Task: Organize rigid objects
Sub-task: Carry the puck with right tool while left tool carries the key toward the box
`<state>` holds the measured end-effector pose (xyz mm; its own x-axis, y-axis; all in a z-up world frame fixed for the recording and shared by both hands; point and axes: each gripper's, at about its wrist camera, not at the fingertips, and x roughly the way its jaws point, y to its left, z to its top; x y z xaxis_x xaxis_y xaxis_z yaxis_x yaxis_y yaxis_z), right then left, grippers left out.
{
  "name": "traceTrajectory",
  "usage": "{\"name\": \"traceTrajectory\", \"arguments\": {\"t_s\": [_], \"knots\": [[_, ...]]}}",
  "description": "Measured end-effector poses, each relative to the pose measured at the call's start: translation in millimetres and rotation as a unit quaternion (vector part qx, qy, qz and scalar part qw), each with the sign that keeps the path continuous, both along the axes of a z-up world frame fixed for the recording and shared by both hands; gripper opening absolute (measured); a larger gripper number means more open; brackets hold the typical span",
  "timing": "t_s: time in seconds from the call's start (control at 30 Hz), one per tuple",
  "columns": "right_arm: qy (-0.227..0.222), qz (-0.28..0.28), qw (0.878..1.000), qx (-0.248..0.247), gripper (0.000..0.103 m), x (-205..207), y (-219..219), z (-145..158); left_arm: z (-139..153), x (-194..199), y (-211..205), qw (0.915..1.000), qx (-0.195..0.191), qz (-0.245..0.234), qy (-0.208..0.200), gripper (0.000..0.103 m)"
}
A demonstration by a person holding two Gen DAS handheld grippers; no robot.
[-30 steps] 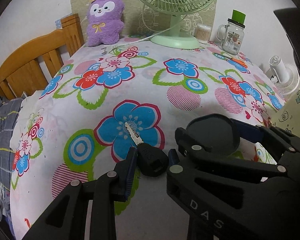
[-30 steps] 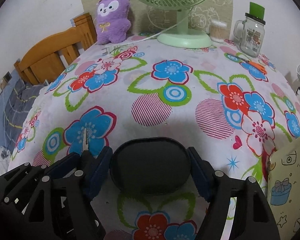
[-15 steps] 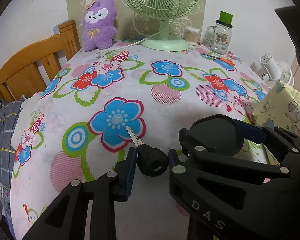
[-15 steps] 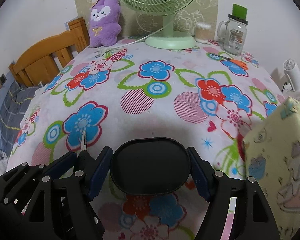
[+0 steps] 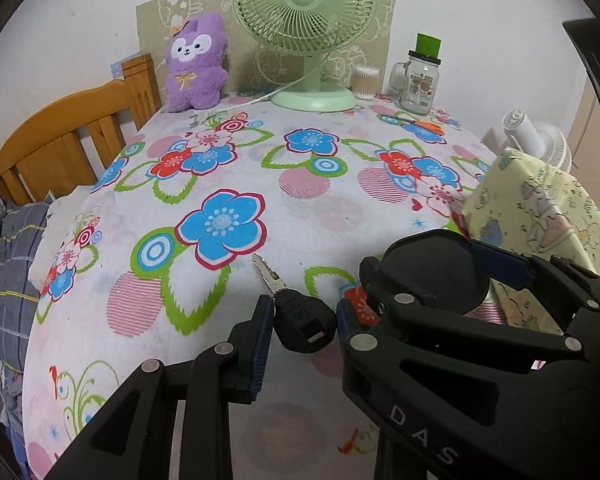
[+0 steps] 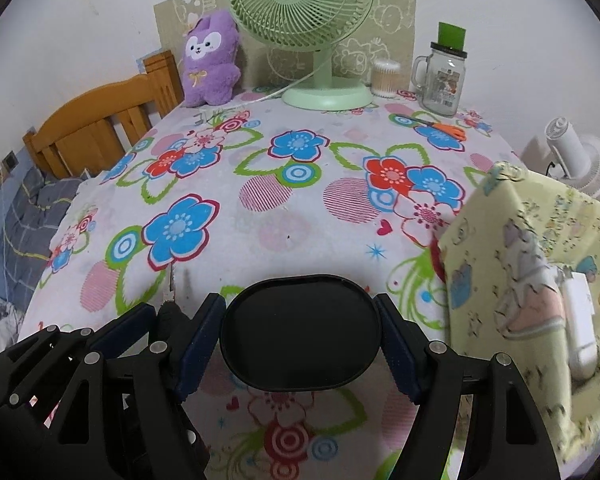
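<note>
Key (image 5: 300,318) and black oval case (image 6: 300,334) are the two rigid items I am carrying, one per gripper, both held clear above the flowered tablecloth (image 5: 300,208).

1. Left gripper (image 5: 302,320): I have it clenched on the key's black plastic head, one blue pad (image 5: 262,332) against each side. The metal blade points forward and away from the jaws, which leaves it free to go first into whatever receives it. The head is the widest and flattest part, so I judge it the most secure place to grip.

2. Right gripper (image 6: 300,336): its fingers grasp the case across its long axis, pads against the two rounded ends. The jaws stand wide only because the case is wide. It is held flat, which I judge will let it be set down without tipping.

3. Relative position: the two grippers travel side by side, close together, left one just beside the right. Spacing is tight, and I judge a bump between them to be the main risk.

4. Destination: a yellow fabric bin (image 6: 540,264) printed with cartoon figures stands at the right edge of the table, with a white object (image 6: 580,320) visible in it. I judge it the likely place for both items.

5. Far end: green fan (image 5: 308,32), purple plush toy (image 5: 196,64), glass mug jar (image 5: 420,80) and orange scissors (image 6: 444,126) stand well apart from the carrying path.
</note>
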<state>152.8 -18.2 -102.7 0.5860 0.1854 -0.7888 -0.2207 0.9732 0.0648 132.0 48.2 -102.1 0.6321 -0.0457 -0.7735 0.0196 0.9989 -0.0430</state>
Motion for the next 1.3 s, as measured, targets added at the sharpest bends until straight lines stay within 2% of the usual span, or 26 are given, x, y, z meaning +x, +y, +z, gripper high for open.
{"name": "traceTrajectory", "arguments": {"t_s": [0.77, 1.3], "knots": [[-0.038, -0.002, 0.999, 0.006, 0.077, -62.2, -23.6, 45.3, 41.0, -61.6, -21.7, 0.9993, 0.003, 0.001, -0.038, 0.032], [-0.06, -0.003, 0.998, 0.009, 0.077, -73.6, -36.0, 75.3, 68.7, -71.3, -31.9, 0.9982, 0.004, 0.002, -0.06, 0.032]]}}
